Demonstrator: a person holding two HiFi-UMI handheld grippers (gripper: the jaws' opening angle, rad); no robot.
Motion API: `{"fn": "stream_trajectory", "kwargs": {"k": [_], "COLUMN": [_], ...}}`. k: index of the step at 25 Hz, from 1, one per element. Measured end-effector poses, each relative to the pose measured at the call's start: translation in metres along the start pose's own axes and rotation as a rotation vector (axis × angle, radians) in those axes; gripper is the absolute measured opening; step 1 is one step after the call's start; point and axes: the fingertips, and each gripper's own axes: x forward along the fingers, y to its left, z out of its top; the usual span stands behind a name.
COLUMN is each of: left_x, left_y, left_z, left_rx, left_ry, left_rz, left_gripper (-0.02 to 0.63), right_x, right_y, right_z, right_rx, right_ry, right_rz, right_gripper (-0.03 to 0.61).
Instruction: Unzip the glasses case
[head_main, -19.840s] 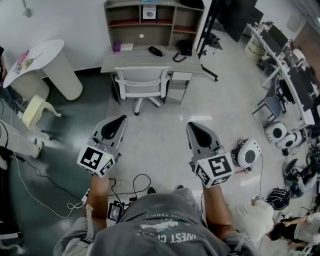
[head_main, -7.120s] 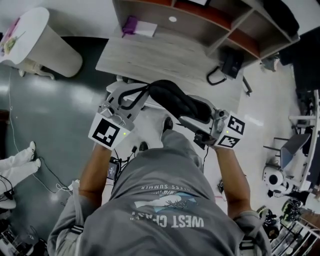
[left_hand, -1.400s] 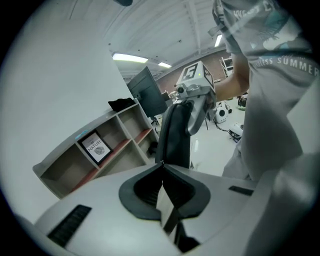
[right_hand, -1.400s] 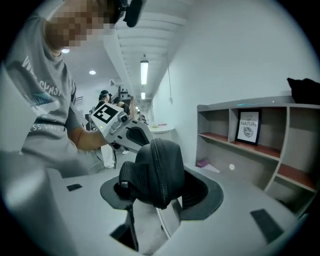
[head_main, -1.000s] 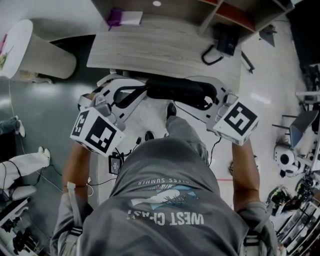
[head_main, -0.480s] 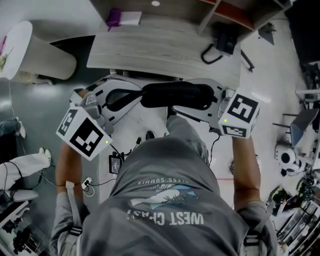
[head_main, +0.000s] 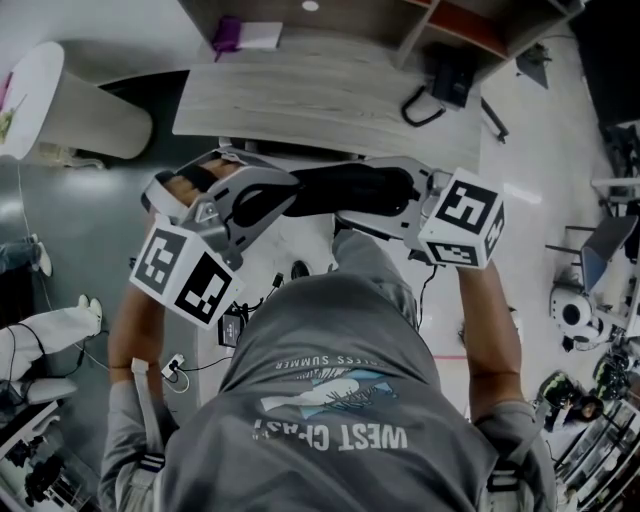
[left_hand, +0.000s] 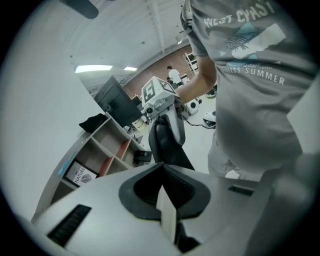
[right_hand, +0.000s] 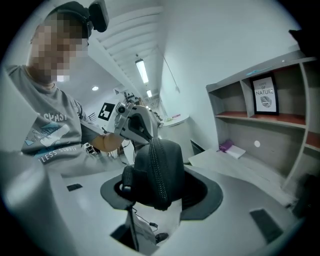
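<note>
The black zipped glasses case hangs in the air in front of my chest, lying crosswise between both grippers. My right gripper is shut on its right end; in the right gripper view the case fills the jaws, its closed zipper running along the top. My left gripper is shut at the case's left end on the zipper line. In the left gripper view the jaws meet with no gap, the case just beyond; the pull itself is hidden between the tips.
A wooden desk with a shelf unit stands ahead, carrying a black device and a purple item. A white round table is at far left. Cables lie on the floor below my arms.
Both grippers have rolled a little; the left marker cube swung out left and back. The case stays held between them in about the same place.
</note>
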Motion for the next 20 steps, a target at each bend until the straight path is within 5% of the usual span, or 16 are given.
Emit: {"fn": "stream_trajectory", "kwargs": {"k": [4, 8, 20], "left_x": [0.002, -0.004, 0.010], "left_y": [-0.014, -0.015, -0.008], "left_z": [0.009, 0.021, 0.038], "left_rx": [0.025, -0.053, 0.084], "left_ry": [-0.034, -0.143, -0.118], "left_rz": [-0.081, -0.121, -0.125], "left_gripper": [0.000, -0.002, 0.000], "right_x": [-0.003, -0.013, 0.010], "right_y": [0.007, 0.018, 0.024], "right_z": [-0.012, -0.010, -0.024], "right_rx": [-0.027, -0.032, -0.021], "right_ry": [0.089, 0.102, 0.151], "right_rz": [0.092, 0.150, 0.198], "right_gripper": [0.224, 0.222, 0.224]}}
